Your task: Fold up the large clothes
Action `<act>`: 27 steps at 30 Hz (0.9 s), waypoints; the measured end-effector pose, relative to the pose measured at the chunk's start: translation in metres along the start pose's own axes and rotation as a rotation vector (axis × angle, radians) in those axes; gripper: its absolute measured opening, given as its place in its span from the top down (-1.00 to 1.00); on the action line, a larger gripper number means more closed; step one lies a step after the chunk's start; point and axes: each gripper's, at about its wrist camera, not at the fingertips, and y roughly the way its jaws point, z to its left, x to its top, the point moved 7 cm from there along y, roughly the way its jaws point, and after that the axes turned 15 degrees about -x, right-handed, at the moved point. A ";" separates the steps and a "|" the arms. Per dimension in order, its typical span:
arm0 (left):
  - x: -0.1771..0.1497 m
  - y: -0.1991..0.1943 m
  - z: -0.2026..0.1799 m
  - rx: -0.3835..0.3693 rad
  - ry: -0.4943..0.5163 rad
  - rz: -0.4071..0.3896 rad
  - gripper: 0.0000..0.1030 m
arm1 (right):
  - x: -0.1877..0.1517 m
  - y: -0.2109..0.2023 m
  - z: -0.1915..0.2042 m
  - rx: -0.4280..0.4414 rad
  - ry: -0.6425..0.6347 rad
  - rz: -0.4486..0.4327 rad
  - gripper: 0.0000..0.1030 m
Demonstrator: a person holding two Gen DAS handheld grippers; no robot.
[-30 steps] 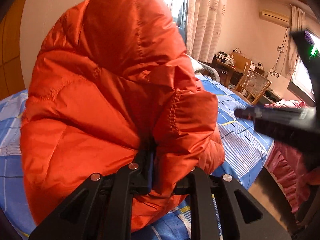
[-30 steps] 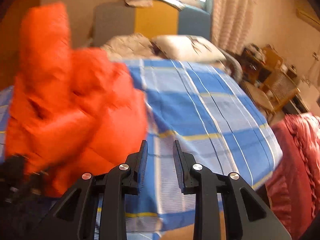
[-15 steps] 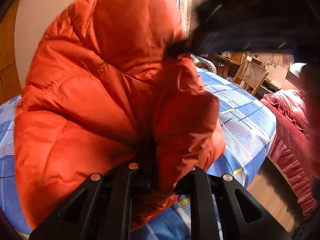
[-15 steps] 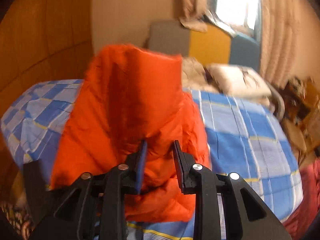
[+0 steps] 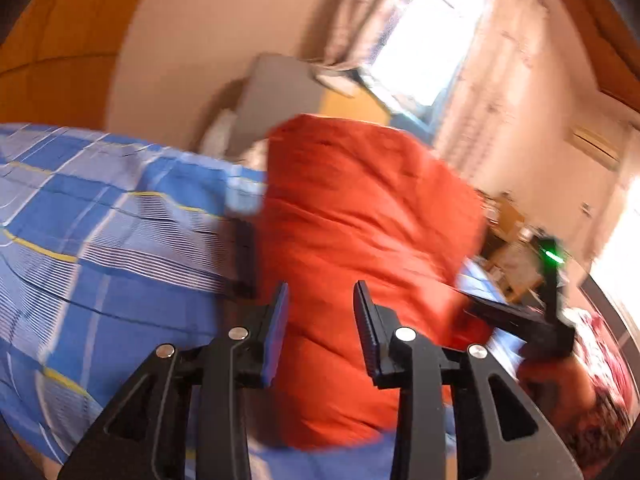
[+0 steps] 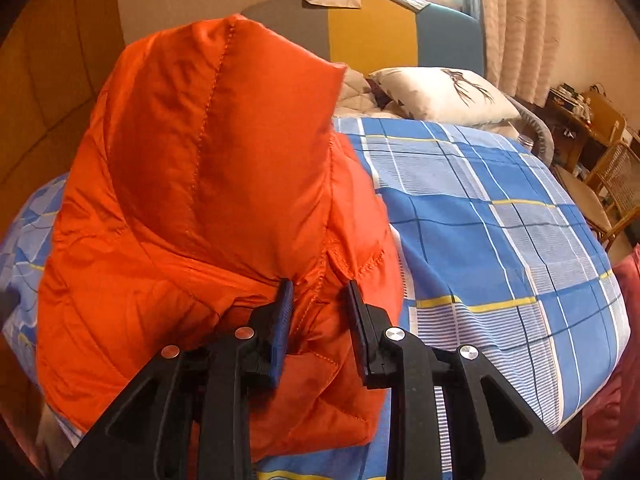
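Both jaws spread, each hand-held gripper point(image 5: 320, 300) point(image 6: 318, 300) faces the orange jacket point(image 6: 208, 208) heaped on the checked bedspread point(image 6: 500, 220), hiding a pillow point(image 6: 440, 92).

**Clearance and Obstructions on the Bed**

In the right wrist view we find open bed point(image 6: 500, 216) surface to the right of the orange jacket point(image 6: 208, 184); a hand-held gripper could pass there up to the pillow point(image 6: 444, 96) at the headboard point(image 6: 372, 36). The jacket stands bunched and tall, blocking the middle and left. Past the right edge we note a wicker chair point(image 6: 616, 188) and a desk point(image 6: 576, 112). In the left wrist view we see bare bedsheet point(image 5: 100, 240) left of the jacket point(image 5: 360, 240); the right hand-held gripper point(image 5: 520, 316) occupies the jacket's right side.
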 end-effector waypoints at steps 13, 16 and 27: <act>-0.016 0.045 0.023 -0.029 -0.044 0.102 0.35 | 0.007 -0.023 -0.024 0.078 0.104 -0.010 0.48; -0.011 0.042 0.021 0.014 -0.032 0.103 0.36 | 0.012 -0.030 -0.022 0.049 0.093 -0.008 0.48; -0.007 0.044 0.004 0.077 0.039 0.133 0.63 | 0.039 -0.018 0.011 0.072 0.038 0.007 0.02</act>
